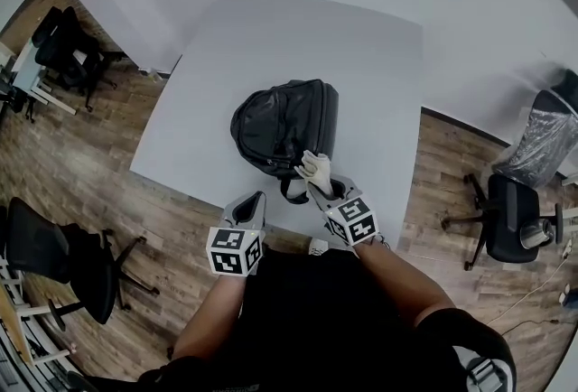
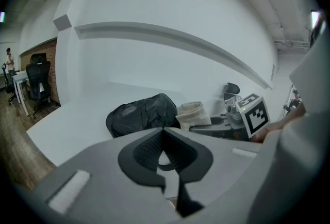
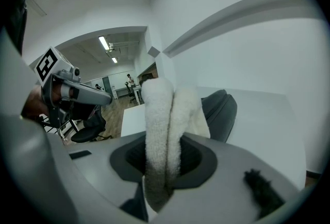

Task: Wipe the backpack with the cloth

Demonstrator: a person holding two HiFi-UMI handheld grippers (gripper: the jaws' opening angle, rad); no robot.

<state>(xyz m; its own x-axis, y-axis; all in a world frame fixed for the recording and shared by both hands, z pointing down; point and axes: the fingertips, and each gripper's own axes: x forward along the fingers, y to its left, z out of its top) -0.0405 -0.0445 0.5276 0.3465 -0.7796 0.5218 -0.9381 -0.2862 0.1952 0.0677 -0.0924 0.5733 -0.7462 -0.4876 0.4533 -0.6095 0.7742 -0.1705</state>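
1. Gripping the cloth (image 1: 314, 168) in your right hand-held gripper (image 1: 321, 187), you are holding it at the near edge of the backpack (image 1: 280, 124).
2. Your left hand-held gripper (image 1: 252, 200) is hovering clenched and empty, near the backpack.
3. The backpack is lying on the tabletop (image 1: 298, 38); wiping is seemingly only starting, with nearly all its surface left.

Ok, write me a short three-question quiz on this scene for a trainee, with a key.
1. Multiple choice: what does the right gripper grip? A) a cloth B) a bottle C) nothing
2. True or false: the backpack on the table is bright red.
3. One word: on the left gripper, are the jaws apart or together?
Key: 1 A. 2 False, it is black. 3 Together, with nothing between them.
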